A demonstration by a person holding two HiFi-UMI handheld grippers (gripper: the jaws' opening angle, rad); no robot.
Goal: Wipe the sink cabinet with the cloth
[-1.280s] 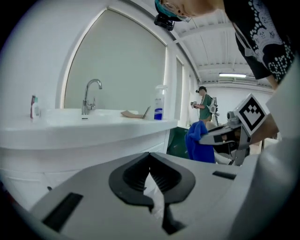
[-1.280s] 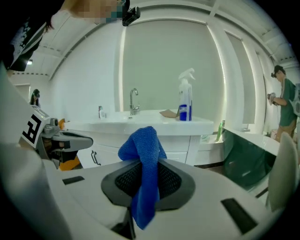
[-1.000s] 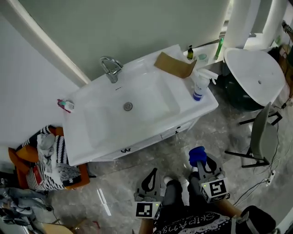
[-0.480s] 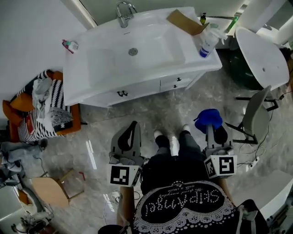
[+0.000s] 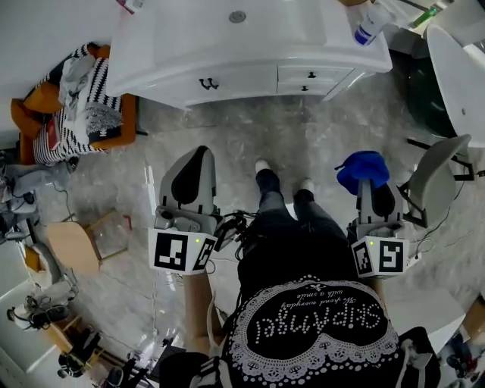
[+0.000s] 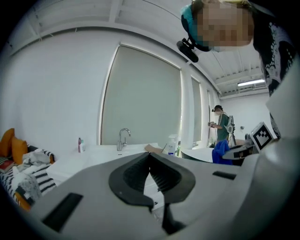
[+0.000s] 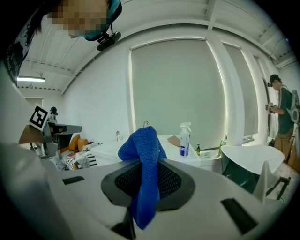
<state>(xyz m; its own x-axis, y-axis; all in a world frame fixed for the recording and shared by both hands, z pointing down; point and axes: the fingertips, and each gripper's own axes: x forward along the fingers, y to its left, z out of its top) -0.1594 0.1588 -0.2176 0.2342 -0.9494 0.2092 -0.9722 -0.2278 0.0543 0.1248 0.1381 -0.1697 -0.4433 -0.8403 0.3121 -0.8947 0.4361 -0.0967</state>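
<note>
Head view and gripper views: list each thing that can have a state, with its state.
Left gripper, shut, empty.
Right gripper, shut on the blue cloth.
Blue cloth, clamped and bunched, not yet on the cabinet.
Cabinet drawers, closed.
Spray bottle, upright on the sink top.

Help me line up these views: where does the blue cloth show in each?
Head view: blue cloth right of centre, beside the grey chair.
Left gripper view: blue cloth at far right, mid-height.
Right gripper view: blue cloth dead centre, clamped in the right tool.
Shared landmark: spray bottle on the sink cabinet.
</note>
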